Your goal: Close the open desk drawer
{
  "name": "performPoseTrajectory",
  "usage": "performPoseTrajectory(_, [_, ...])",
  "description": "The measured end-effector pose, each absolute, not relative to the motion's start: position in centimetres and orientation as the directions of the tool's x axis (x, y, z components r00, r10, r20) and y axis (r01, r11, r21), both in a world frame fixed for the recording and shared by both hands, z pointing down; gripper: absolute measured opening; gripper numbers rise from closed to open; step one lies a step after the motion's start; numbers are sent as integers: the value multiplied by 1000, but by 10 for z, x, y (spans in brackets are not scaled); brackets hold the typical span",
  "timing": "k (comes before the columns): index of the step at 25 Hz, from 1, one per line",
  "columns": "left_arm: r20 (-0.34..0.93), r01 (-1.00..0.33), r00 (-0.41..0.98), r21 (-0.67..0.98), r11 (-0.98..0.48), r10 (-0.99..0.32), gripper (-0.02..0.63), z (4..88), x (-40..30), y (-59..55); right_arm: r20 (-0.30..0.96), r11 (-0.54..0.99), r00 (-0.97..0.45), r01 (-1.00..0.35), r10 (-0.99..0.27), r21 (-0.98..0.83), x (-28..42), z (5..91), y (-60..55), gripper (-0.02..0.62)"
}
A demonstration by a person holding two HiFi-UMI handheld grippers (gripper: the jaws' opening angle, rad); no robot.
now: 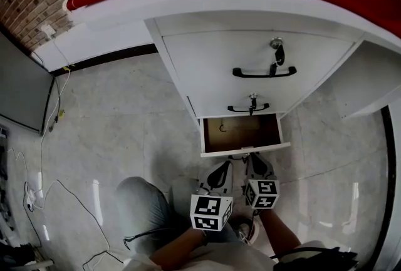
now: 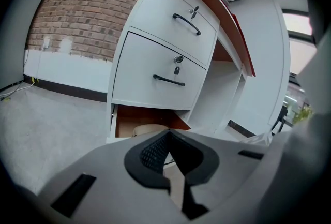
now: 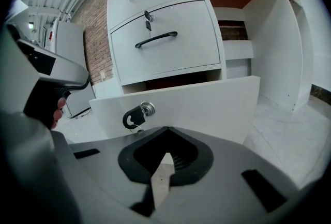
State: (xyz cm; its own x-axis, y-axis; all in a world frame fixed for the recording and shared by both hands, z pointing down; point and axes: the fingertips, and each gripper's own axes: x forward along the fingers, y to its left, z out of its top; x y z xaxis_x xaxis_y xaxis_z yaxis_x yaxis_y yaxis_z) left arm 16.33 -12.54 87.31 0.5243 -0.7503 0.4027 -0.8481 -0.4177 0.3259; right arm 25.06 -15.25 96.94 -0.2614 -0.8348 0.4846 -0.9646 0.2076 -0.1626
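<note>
The open drawer [image 1: 244, 149], the lowest of three in a white desk pedestal [image 1: 250, 57], is seen pulled well out, its brown wooden inside [image 2: 150, 120] exposed beneath the two shut drawers above it. A flat white front panel [image 3: 207, 106] is presented, with a metal lock and a black-headed key [image 3: 135, 114] set towards one end of that panel. No bar handle can be made out on it, part of the panel being hidden behind the gripper body.

The drawer is judged to be stiff and fairly light, and it is expected to slide straight on its runners. No grasp should be needed: a level push against the middle of the front panel, clear of the protruding key, is thought best, since pressure at one end might skew it.

The left gripper [image 1: 219, 171] is held just in front of the drawer's front panel with its jaws brought together on nothing. The right gripper [image 1: 257, 163] is held beside it, equally close to the panel, jaws likewise together and empty. Whether either tip touches the panel cannot be told.
</note>
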Motion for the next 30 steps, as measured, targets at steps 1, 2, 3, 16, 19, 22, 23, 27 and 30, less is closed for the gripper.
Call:
performPoseTrajectory(1, [403, -848, 524, 326, -417, -751, 0, 873, 163, -126, 484, 205, -259, -965, -836, -162, 250, 969, -153, -3])
performPoseTrajectory(2, [403, -848, 524, 327, -417, -751, 0, 874, 163, -127, 484, 200, -254, -966, -837, -162, 251, 968, -153, -2])
performPoseTrajectory(3, [403, -849, 523, 327, -416, -751, 0, 874, 163, -128, 485, 194, -249, -967, -838, -162, 251, 968, -153, -3])
performPoseTrajectory(16, [396, -849, 519, 336, -406, -757, 0, 876, 156, -133, 510, 188, -253, -966, -822, -176, 243, 971, -172, -3])
performPoseTrajectory(19, [395, -848, 521, 338, -408, -757, 0, 877, 154, -133, 513, 177, -248, -967, -822, -183, 243, 971, -171, -3])
performPoseTrajectory(22, [394, -846, 525, 343, -409, -755, 0, 878, 152, -134, 512, 180, -243, -969, -824, -170, 242, 971, -172, -3])
performPoseTrajectory(23, [394, -845, 526, 343, -410, -754, 0, 878, 152, -134, 512, 184, -242, -969, -824, -163, 242, 971, -174, -2])
performPoseTrajectory(27, [392, -841, 532, 346, -415, -751, 0, 878, 153, -134, 519, 189, -237, -971, -821, -145, 242, 972, -184, -2])
performPoseTrajectory(30, [394, -840, 534, 351, -415, -748, 0, 878, 152, -133, 525, 177, -227, -974, -821, -145, 242, 971, -185, -3])
